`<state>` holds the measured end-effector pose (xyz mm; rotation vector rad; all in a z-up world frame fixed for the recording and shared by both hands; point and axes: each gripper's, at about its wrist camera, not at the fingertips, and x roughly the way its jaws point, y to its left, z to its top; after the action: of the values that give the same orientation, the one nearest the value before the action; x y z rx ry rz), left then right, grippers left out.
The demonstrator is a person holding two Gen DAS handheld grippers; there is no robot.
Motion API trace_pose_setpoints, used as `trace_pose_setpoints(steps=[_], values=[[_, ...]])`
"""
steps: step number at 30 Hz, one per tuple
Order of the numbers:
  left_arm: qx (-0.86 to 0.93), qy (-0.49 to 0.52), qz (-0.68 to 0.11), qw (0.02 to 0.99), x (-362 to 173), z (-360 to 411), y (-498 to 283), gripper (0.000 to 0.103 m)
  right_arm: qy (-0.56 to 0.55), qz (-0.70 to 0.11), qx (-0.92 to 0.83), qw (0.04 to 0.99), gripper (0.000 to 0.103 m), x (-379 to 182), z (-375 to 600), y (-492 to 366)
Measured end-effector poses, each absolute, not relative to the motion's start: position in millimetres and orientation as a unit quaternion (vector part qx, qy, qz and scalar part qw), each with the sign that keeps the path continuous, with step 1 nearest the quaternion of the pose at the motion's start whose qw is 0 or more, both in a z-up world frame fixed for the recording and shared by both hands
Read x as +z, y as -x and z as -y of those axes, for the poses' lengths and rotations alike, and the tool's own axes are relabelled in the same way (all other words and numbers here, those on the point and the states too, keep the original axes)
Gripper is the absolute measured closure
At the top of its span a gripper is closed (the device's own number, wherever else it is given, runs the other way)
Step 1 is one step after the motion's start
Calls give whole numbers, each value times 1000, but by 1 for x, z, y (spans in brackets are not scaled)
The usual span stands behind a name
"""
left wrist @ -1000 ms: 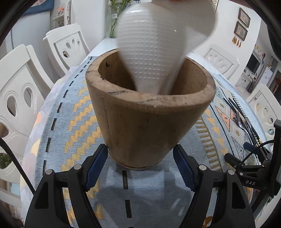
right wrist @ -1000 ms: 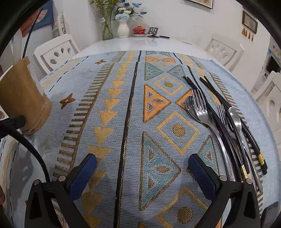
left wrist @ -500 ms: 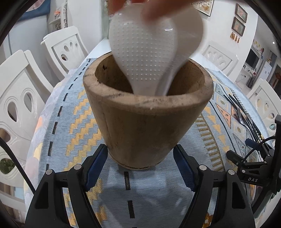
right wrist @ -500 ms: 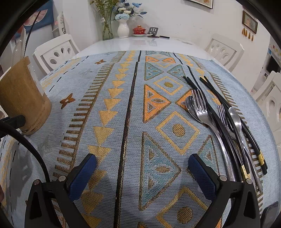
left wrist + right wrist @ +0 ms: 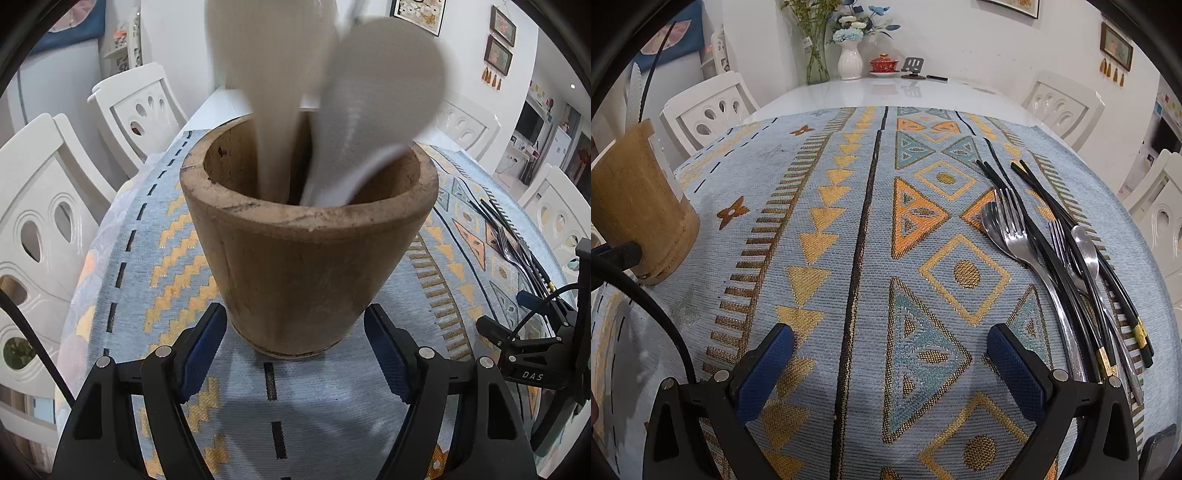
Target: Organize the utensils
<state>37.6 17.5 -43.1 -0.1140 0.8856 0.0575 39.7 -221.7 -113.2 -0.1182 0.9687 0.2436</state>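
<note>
**Patterned cloth on a white table**

A blue-grey woven cloth [image 5: 857, 229] covers the near part of the white table [image 5: 886, 92]. On it, well left of the cutlery [image 5: 1052, 251], stands a wooden holder [image 5: 306, 251]. Beyond the cloth sits a white vase [image 5: 849, 61].

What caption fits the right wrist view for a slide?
Open right gripper over patterned cloth; forks, spoons, chopsticks at right, wooden holder at left.

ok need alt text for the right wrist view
A pile of steel forks, spoons and black chopsticks lies at the right of a blue patterned tablecloth. The right gripper, open and empty, hangs over bare cloth, with a brown wooden utensil cup at far left.
</note>
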Motion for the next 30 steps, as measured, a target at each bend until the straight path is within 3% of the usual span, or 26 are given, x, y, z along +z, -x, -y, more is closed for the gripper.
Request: trace_pose_setpoints(steps=[30], values=[[45,61,-428,900,-39,-14,-37,28,57,-467,118,874,0,-113,220,-41]])
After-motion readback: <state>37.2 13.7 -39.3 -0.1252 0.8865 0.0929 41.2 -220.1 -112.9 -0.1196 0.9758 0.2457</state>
